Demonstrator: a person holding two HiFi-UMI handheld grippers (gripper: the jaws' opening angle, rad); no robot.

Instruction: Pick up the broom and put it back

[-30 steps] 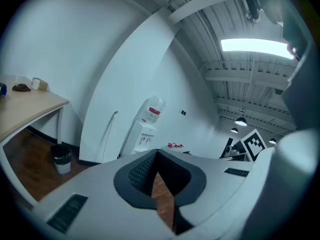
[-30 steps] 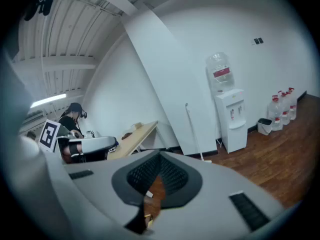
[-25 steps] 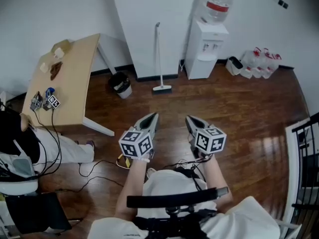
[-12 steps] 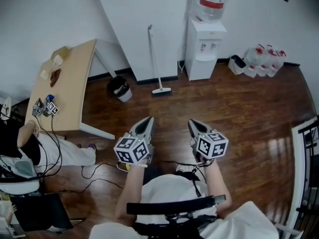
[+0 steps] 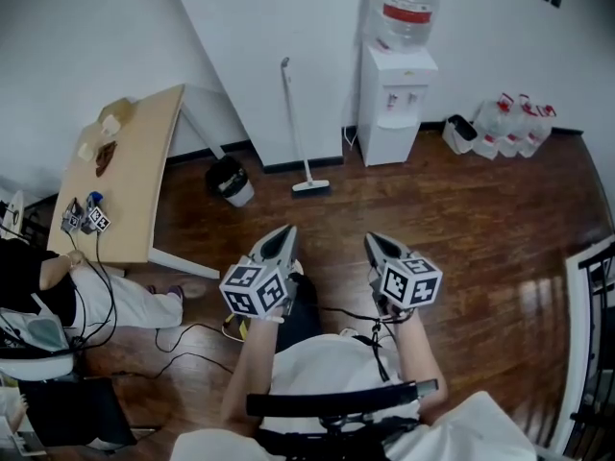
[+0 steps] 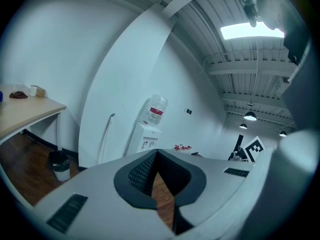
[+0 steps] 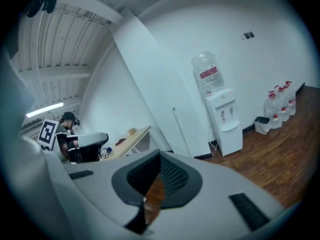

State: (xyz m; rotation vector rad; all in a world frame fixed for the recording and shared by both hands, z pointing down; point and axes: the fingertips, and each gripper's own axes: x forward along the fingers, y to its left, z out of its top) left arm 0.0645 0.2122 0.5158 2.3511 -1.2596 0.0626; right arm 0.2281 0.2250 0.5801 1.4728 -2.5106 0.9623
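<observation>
Both tongs are empty. Left tongs (image 5: 285,230) are clenched: the tips meet and nothing sits between them, only floor (image 5: 461,219) showing through the gap behind the tips. Right tongs (image 5: 373,240) are clenched the same way, nothing held. I hold the pair out in front of my body, side by side and apart, aimed at the far wall and tipped a little down.

The broom (image 5: 296,123) is not picked up. It stands near-upright with its handle leaning on the white wall panel (image 5: 288,27) and its head on the wooden floor at the skirting. It is well apart from both tongs, straight ahead, closer to the left tongs' line than the right's.

Around it:
- A black bin (image 5: 231,179) stands on the floor left of the broom head, near it but not touching.
- A white water dispenser (image 5: 397,104) stands against the wall right of the broom, with a big bottle (image 5: 408,8) with a red label on top.
- Water jugs (image 5: 519,123) are clustered on the floor by the wall, further right.
- The light wood worktop (image 5: 135,171) is at left, with small items at both ends.
- A seated person (image 5: 106,296) is at the worktop's near end, with cables trailing over the floor.
</observation>
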